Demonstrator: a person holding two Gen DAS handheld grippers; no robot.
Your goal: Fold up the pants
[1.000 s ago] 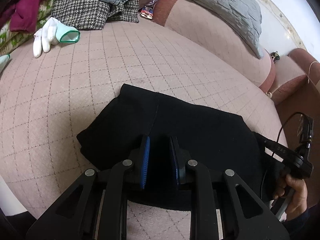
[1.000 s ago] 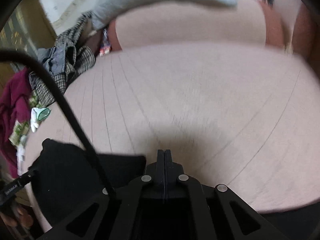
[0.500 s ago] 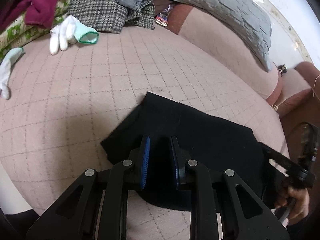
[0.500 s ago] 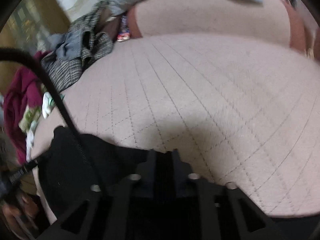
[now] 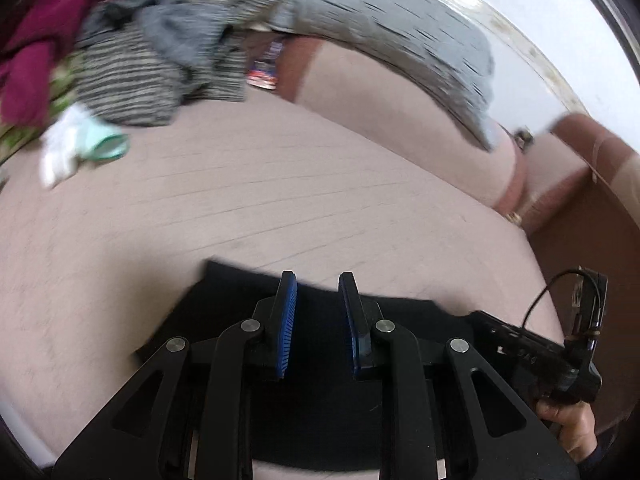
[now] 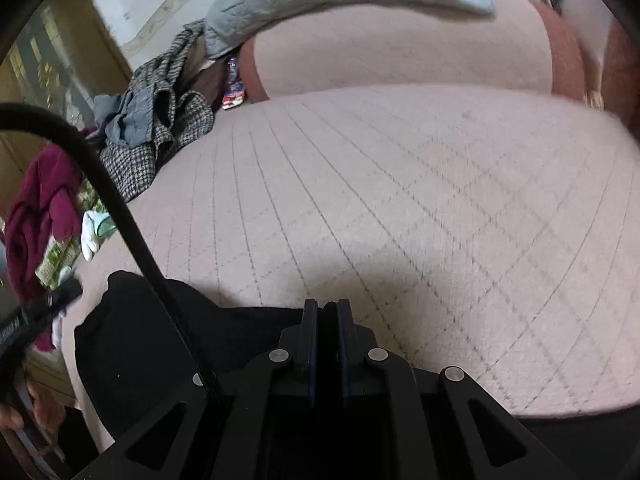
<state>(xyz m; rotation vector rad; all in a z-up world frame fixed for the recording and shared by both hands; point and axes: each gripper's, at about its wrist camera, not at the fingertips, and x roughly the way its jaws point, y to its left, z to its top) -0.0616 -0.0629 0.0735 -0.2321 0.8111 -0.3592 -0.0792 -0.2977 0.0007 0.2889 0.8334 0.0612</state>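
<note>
My left claw (image 5: 318,284) has swung since a moment ago, so the black pants (image 5: 320,400) now sit lower in its view, and my right claw (image 6: 327,312) has opened just a crack. The pants lie folded flat on the pink quilted bed (image 6: 400,200), near its front edge. My left claw is open, with its blue pads (image 5: 286,320) apart over the pants and nothing between them. My right claw has only a thin gap; I cannot tell if it holds any cloth. Far back lie a white glove (image 5: 60,152), a checked coat (image 6: 160,136) and a grey blanket (image 5: 400,36).
</note>
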